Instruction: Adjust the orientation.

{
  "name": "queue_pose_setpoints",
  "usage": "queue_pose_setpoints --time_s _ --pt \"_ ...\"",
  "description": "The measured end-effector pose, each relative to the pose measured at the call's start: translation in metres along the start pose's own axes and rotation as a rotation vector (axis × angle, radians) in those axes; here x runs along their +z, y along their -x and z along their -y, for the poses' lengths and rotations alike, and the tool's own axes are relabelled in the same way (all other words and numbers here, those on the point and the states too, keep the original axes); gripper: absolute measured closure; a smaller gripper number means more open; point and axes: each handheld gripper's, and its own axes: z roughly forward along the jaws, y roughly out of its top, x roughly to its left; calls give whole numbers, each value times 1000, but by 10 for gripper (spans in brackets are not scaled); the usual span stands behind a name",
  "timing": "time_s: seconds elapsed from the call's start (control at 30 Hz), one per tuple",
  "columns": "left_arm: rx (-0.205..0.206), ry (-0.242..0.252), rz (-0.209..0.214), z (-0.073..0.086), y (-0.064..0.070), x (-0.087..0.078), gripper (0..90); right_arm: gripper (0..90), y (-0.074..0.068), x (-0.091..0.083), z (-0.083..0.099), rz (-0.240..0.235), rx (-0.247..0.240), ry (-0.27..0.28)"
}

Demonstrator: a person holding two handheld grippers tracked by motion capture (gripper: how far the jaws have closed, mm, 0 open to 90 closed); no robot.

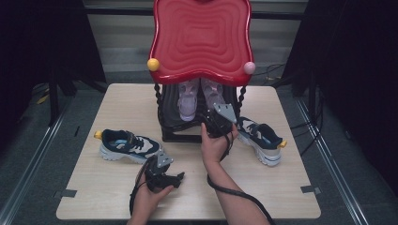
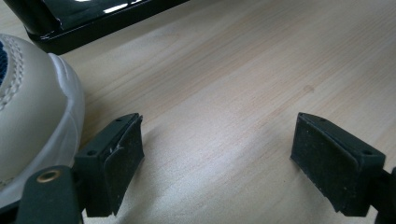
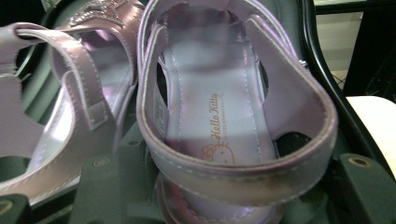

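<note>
Orange script reading "Hello Kitty", with a smaller line beneath it too fine to read and a faint cat-face outline, is printed on the insole of the lilac strapped child's sandal [image 3: 219, 126] that sits right in front of the right gripper's camera. This sandal stands on the lower tier of the glossy black shoe rack with a wavy red top [image 1: 202, 37], and its twin, a second lilac sandal with a glittery strap [image 3: 60, 116], lies just beside it on the same tier.

The right gripper [image 1: 217, 123] reaches into the front of the rack. In the right gripper view its jaws stand either side of the printed sandal's heel strap, close against it, but whether they are pressing on it cannot be told.

In front of the rack and to its left, the left gripper [image 1: 165, 177] rests low over the pale wooden table [image 1: 281, 187], its jaws wide apart with only bare wood between them. Its left jaw is just beside the cream toe of the navy, white and cream chunky trainer with a yellow heel tab [image 1: 127, 145], which lies on its sole left of the rack's base.

A matching navy and white trainer [image 1: 260, 137] lies on the table to the right of the rack, just beside the right hand [image 1: 215, 147]. A yellow ball [image 1: 153, 64] and a pink ball [image 1: 249, 68] sit at the red top's front corners.
</note>
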Motion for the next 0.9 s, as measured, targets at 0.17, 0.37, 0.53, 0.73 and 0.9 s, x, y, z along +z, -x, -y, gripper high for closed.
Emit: queue_pose_setpoints --time_s 0.17,0.37,0.53,0.73,0.9 --pt "0 0 0 0 0 0 161 371 -1 8 -2 21 12 -13" --pt "0 0 0 0 0 0 162 371 -5 15 -5 34 3 -10" --pt "1 0 0 0 0 0 161 370 -6 20 -5 46 -1 -17" --pt "0 -1 0 0 0 0 161 365 -9 19 -4 37 -20 -20" --pt "0 0 0 0 0 0 161 351 -8 18 -5 9 -20 -31"
